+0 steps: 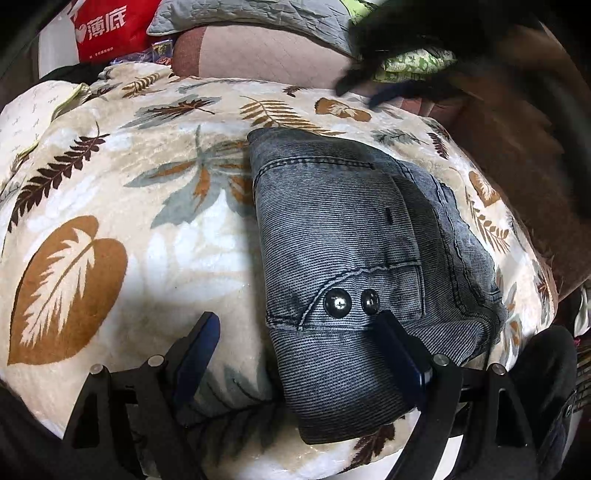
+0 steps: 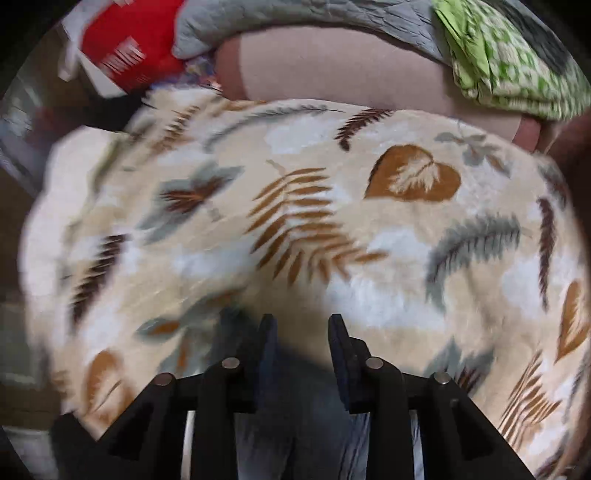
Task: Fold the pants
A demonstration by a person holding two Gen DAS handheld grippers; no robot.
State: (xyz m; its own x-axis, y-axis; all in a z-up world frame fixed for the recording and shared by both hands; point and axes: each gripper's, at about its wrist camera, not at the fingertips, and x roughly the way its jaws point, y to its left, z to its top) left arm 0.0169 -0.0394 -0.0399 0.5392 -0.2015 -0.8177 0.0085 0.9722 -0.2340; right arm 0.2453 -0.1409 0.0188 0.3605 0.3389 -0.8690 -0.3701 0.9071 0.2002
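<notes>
The grey-blue denim pants (image 1: 343, 258) lie folded in a compact block on the leaf-print blanket (image 1: 110, 221), with two metal buttons (image 1: 338, 302) facing up. My left gripper (image 1: 295, 328) is open and empty, just above the near end of the pants; its right finger (image 1: 397, 343) lies over the denim and its left finger (image 1: 199, 343) over the blanket. My right gripper shows blurred at the top of the left wrist view (image 1: 369, 85), beyond the pants. In the right wrist view it (image 2: 301, 328) is open and empty above the blanket (image 2: 332, 221), with dark denim (image 2: 295, 424) below its fingers.
A pink cushion (image 1: 258, 55) and a grey quilt (image 1: 258, 18) lie behind the blanket. A red bag (image 1: 107, 29) stands at the back left. A green patterned cloth (image 2: 509, 55) is at the back right. Brown furniture (image 1: 517, 147) borders the right side.
</notes>
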